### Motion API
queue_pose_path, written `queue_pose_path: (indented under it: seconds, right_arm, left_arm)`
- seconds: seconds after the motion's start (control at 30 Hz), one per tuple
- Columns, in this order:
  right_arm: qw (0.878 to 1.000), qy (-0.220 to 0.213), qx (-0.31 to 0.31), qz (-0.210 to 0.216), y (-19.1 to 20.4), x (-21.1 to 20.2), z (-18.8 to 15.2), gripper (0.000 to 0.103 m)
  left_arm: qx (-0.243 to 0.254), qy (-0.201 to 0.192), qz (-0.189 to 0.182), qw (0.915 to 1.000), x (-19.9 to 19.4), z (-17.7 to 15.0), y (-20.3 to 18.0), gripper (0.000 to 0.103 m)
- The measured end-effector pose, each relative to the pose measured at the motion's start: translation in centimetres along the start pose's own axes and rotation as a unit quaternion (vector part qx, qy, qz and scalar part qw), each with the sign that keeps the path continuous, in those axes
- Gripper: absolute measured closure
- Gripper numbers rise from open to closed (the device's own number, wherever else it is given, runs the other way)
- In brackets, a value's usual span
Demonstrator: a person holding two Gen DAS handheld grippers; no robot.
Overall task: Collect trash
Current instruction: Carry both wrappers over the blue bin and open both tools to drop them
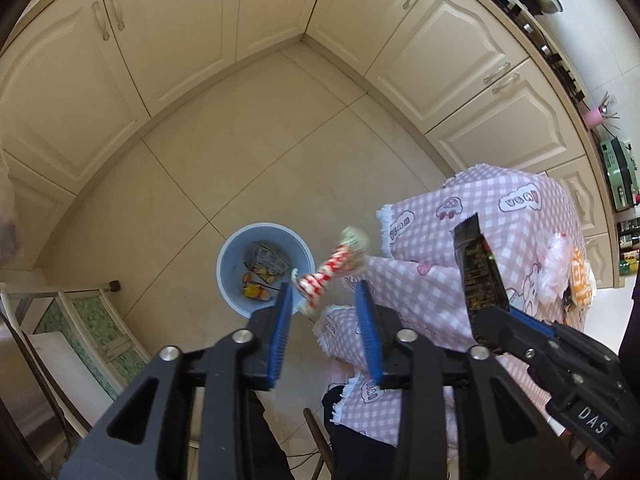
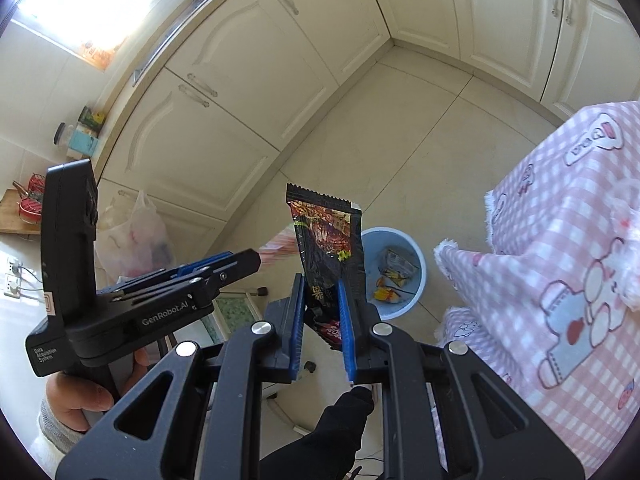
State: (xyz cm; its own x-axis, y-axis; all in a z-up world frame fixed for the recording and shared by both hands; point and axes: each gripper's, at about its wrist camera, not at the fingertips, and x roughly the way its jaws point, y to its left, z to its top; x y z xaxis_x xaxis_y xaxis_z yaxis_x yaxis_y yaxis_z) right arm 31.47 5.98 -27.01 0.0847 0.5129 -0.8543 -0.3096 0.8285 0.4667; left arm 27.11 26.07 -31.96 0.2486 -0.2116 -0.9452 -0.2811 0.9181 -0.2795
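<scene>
My left gripper (image 1: 326, 294) is open above the floor. A red-and-white wrapper (image 1: 334, 270) hangs blurred in the air between its fingertips, over the rim of the blue bin (image 1: 265, 232). The bin holds several wrappers. My right gripper (image 2: 320, 284) is shut on a black snack wrapper (image 2: 326, 232), held upright above the floor beside the bin (image 2: 416, 288). That gripper also shows in the left wrist view (image 1: 494, 312) with the black wrapper (image 1: 478, 268). More trash (image 1: 564, 268) lies on the pink checked tablecloth (image 1: 480, 196).
Cream cabinets (image 1: 168, 40) line the corner behind the bin. The table with the pink cloth (image 2: 560, 240) stands to the right. A plastic bag (image 2: 136, 240) sits on the floor at the left. The left gripper's body (image 2: 120, 280) is at the left.
</scene>
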Motion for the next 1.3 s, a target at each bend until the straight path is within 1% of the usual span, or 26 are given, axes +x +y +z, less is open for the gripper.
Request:
queue_pose_path:
  seconds: [0.03,0.47,0.7,0.77,0.87,1.07,1.3]
  right_arm:
    - [1.000,0.002,0.001,0.000,0.1,0.2,0.1,0.088]
    - [1.000,0.019,-0.011,-0.004,2.1,2.4,0.7,0.088]
    - [1.000,0.016,-0.025,0.000,3.6,3.3,1.2,0.088]
    - [1.000,0.012,-0.028,0.005,4.0,3.4,1.5,0.086]
    - [0.999,0.005,-0.030,0.008,4.4,3.3,1.7,0.085]
    - [0.999,-0.002,-0.030,0.010,4.3,2.8,1.8,0.084]
    - [1.000,-0.011,-0.012,0.002,2.1,1.1,1.0,0.083]
  left_arm:
    - [-0.003,-0.001,0.001,1.0000,0.0,0.1,0.2,0.064]
    - [-0.024,0.007,0.002,0.9997,-0.5,0.3,3.5,0.064]
    - [-0.037,-0.001,0.003,0.9993,-1.6,0.1,4.7,0.058]
    - [-0.042,-0.004,0.006,0.9991,-1.8,0.1,5.1,0.055]
    - [-0.048,-0.007,0.006,0.9988,-2.1,-0.1,5.5,0.055]
    - [-0.046,-0.009,0.006,0.9989,-2.4,-0.3,4.8,0.055]
    - [-0.025,-0.005,0.002,0.9997,-2.1,-0.7,2.0,0.055]
